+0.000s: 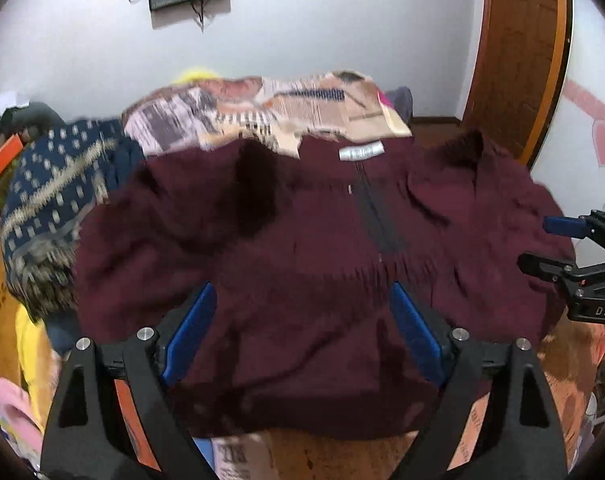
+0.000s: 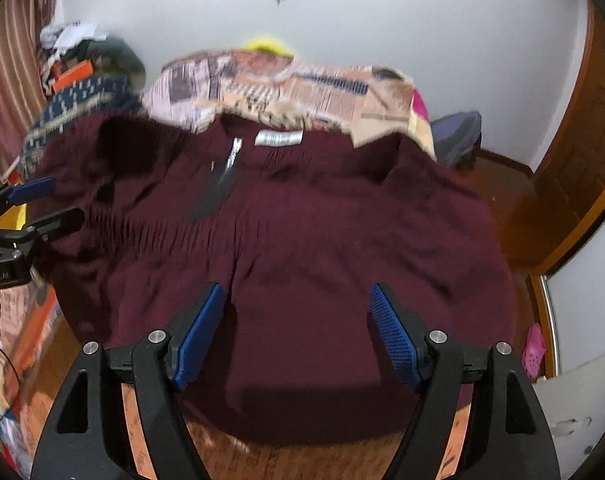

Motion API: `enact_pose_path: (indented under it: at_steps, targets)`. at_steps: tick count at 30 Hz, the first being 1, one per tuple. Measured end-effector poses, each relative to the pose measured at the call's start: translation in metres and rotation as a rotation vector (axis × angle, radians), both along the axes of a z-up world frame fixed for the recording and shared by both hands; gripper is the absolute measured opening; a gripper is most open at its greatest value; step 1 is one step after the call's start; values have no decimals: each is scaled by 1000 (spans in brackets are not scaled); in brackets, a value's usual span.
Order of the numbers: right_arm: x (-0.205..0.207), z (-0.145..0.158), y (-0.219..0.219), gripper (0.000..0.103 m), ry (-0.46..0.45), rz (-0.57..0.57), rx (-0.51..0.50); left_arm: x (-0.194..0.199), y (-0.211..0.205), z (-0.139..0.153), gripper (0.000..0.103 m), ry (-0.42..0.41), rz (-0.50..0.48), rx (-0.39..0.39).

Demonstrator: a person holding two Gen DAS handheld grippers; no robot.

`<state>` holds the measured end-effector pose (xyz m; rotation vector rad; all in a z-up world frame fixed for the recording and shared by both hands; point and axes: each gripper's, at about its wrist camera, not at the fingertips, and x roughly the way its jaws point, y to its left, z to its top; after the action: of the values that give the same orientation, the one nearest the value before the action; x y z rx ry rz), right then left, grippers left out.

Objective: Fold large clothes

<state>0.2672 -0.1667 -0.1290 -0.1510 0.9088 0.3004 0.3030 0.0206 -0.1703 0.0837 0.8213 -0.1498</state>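
Maroon garment (image 1: 302,280) spread flat | patterned cloth (image 1: 270,116) overlaps collar; navy knit (image 1: 54,200) beside | both jaws spread, empty

Each black plastic two-finger left gripper (image 1: 302,332) and right gripper (image 2: 298,332) carries ribbed blue pads (image 2: 394,336), silver screw heads (image 1: 146,334) at ten and two o'clock, plus white lettering.

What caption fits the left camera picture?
Open left gripper hovers over a dark red jacket spread flat, patterned clothes behind.
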Motion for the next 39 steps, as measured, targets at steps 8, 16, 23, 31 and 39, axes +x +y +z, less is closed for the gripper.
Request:
enact_pose_path:
  at_steps: [8, 16, 23, 31, 39]
  targets:
    - [-10, -24, -19, 72, 98, -43, 12, -12, 24, -39, 88, 117, 65, -16]
    - [-18, -16, -38, 72, 92, -102, 28, -43, 73, -32, 88, 82, 173, -23]
    - [-15, -9, -38, 72, 68, -144, 63, -54, 144, -46, 88, 69, 452, -256]
    - [-12, -8, -33, 72, 69, -156, 94, -21, 167, -84, 88, 163, 447, -654]
    - [-10, -8, -31, 72, 76, -163, 95, 30, 154, -99, 88, 157, 457, -747]
